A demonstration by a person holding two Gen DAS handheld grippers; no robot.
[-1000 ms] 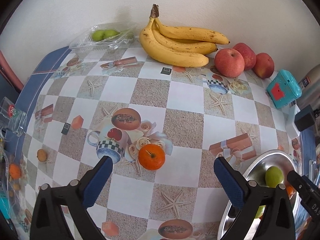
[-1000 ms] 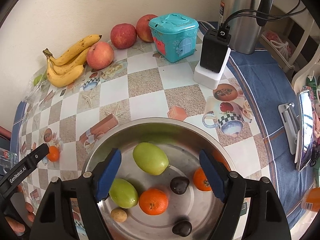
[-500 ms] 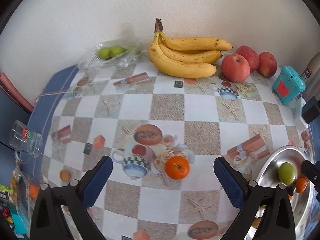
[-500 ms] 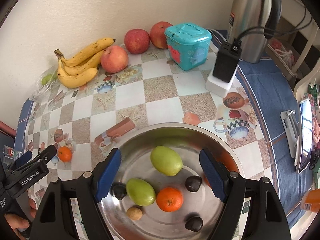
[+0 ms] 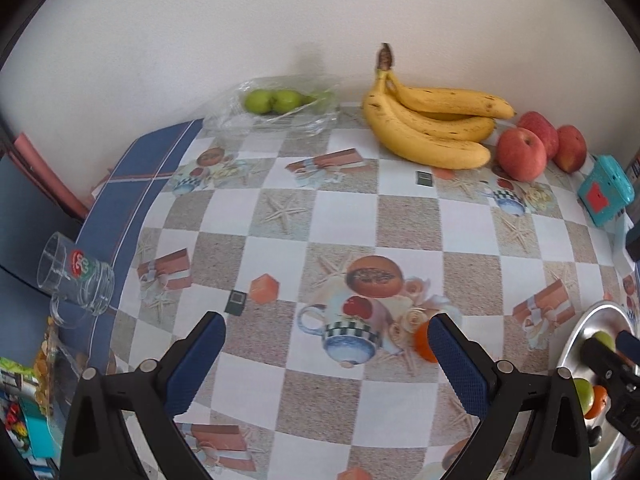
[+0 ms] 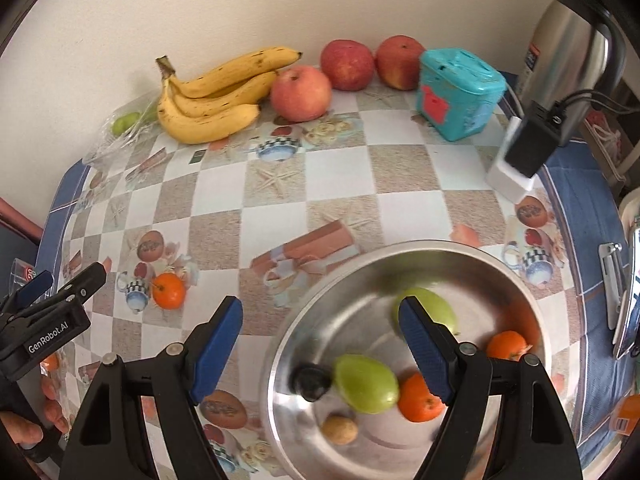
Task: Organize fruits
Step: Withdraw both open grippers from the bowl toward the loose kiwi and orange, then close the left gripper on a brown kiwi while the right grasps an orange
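Your left tongs [image 5: 326, 354] are spread and empty over the desk [image 5: 344, 212]; the orange [image 6: 169, 291] sits just beside their right finger, half hidden. Your right tongs [image 6: 320, 340] gape above the bowl [image 6: 360, 276] rim. Bananas [image 6: 212, 96], apples [image 6: 301, 93], a teal box [image 6: 456, 94] and a charger [image 6: 524, 152] line the far edge.

Table: checkered cloth with a blue border [image 6: 344, 184].
Back edge: banana bunch [image 6: 216, 96], 3 apples [image 6: 301, 93], teal box [image 6: 456, 92], clear bag of green fruit [image 5: 280, 108].
Middle: 1 loose orange [image 6: 169, 290].
Right side: steel bowl [image 6: 316, 320], white and black charger [image 6: 520, 160].
Left edge: glass mug [image 5: 76, 284].
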